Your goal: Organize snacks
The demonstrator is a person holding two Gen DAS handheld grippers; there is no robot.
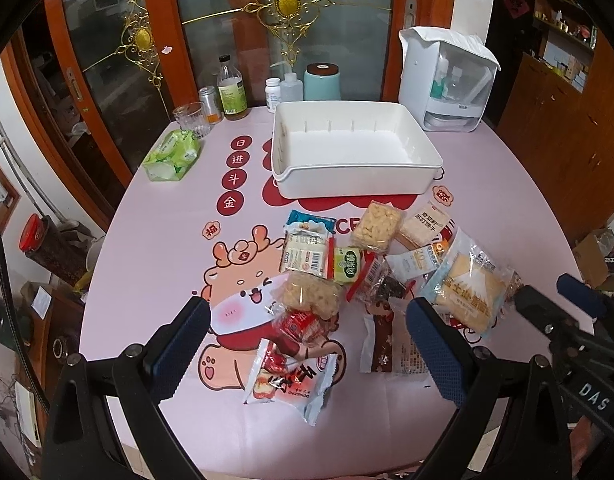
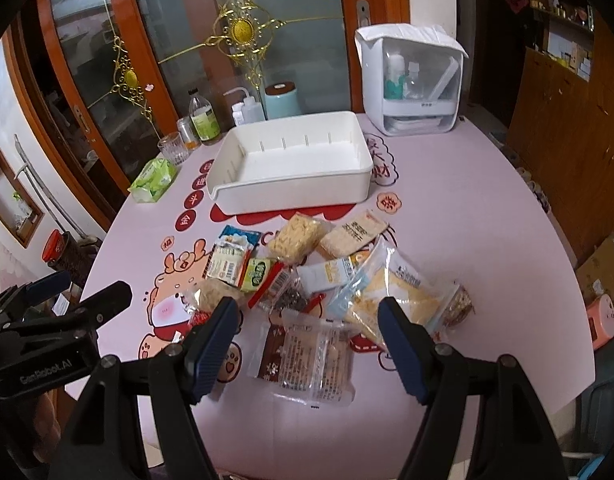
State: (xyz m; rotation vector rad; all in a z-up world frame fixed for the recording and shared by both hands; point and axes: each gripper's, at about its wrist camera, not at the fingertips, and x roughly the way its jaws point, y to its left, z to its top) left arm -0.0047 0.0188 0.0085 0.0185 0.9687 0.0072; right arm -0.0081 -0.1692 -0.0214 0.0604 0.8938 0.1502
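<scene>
Pink tablecloth [image 1: 155,240] carries a white bin [image 1: 355,184] at the far side, with snack packets [image 1: 347,272] heaped nearer. Left gripper [image 1: 307,334] and right gripper [image 2: 309,330] hover over them, both spread, holding nothing.

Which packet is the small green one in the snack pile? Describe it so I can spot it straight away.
Start at the white bin on the pink table; the snack pile lies just in front of it. Near the pile's middle, the small green packet sits right beside the barcode-labelled packet with the blue top. It is the only bright green square wrapper there, with a round logo.
</scene>
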